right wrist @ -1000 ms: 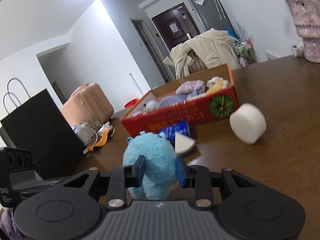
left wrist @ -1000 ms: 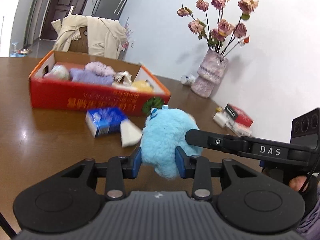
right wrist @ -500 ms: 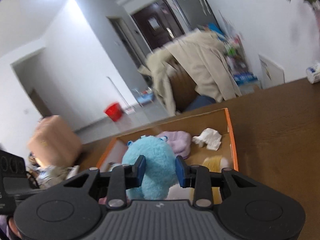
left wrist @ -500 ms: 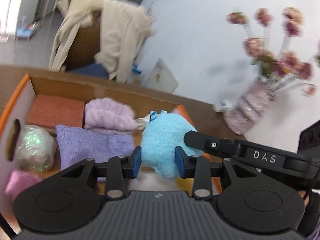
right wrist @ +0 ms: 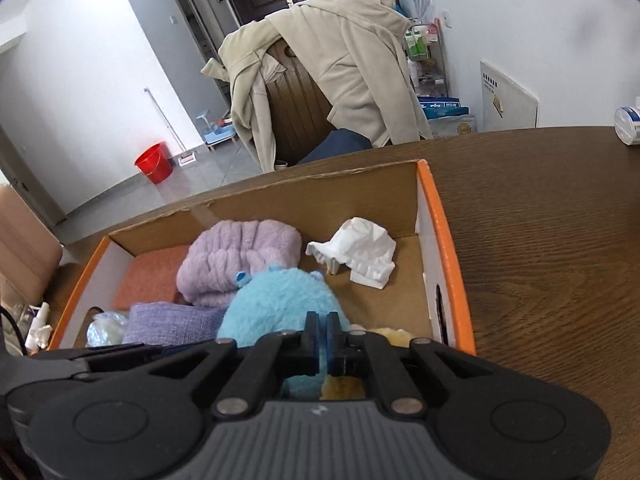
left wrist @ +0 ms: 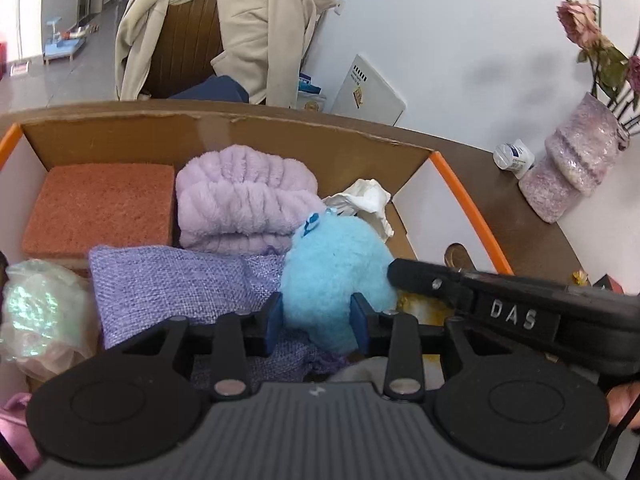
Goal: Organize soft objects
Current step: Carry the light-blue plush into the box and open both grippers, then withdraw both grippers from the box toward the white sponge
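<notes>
My left gripper [left wrist: 316, 320] is shut on the fluffy light-blue plush [left wrist: 336, 268], which hangs low inside the orange-rimmed cardboard box [left wrist: 472, 220] over a purple woven cloth [left wrist: 172, 284]. In the right wrist view the plush [right wrist: 280, 304] lies just beyond my right gripper [right wrist: 322, 334]. That gripper's jaws are closing and stand pad against pad, with nothing between them. Its black body crosses the left wrist view beside the plush. The box also holds a lilac fluffy towel [left wrist: 244, 204], an orange sponge [left wrist: 100, 204], crumpled white tissue [left wrist: 360, 204] and a shiny plastic bundle [left wrist: 36, 308].
The box sits on a dark wooden table [right wrist: 540, 240]. A pink vase [left wrist: 572, 168] with dried flowers and a small white bottle [left wrist: 514, 156] stand at the right by the wall. Behind the table is a chair draped with a beige coat [right wrist: 320, 80].
Both grippers carried the blue plush from above the bare table to inside the box. The right gripper's jaws came off the plush and closed together; the left still grips it.
</notes>
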The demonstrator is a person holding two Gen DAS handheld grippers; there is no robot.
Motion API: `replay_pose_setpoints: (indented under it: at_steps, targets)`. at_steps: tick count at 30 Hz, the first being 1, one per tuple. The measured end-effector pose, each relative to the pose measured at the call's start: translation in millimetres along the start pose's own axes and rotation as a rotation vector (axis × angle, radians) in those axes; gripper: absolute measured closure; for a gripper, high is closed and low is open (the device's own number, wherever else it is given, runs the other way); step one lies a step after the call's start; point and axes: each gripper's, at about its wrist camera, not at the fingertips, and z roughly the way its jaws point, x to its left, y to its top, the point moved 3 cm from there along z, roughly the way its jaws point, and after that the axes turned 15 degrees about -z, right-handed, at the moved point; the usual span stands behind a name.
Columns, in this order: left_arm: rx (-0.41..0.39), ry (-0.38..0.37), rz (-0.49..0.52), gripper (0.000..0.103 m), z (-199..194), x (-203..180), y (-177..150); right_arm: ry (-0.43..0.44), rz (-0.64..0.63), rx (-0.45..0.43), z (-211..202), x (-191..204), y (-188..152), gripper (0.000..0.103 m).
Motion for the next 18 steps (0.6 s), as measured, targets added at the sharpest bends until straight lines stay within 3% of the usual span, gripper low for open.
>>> replay_pose_setpoints:
  at_steps: [4, 9, 14, 16, 18]
  targets:
    - [-0.057, -0.003, 0.038, 0.064, -33, -10, 1, -0.012, -0.025, -0.030, -24, 3, 8, 0.094]
    - [-0.196, 0.038, 0.076, 0.056, -109, -12, -1, -0.035, -0.096, -0.083, -78, 14, 17, 0.092]
    - [-0.361, 0.114, 0.128, 0.032, -194, -9, -23, -0.095, -0.188, -0.161, -158, 27, 13, 0.071]
    - [-0.429, 0.140, 0.142, 0.027, -224, -10, -38, -0.118, -0.213, -0.204, -190, 32, 7, 0.056]
    - [-0.473, 0.142, 0.154, 0.024, -252, -10, -55, -0.137, -0.246, -0.247, -219, 39, -1, 0.051]
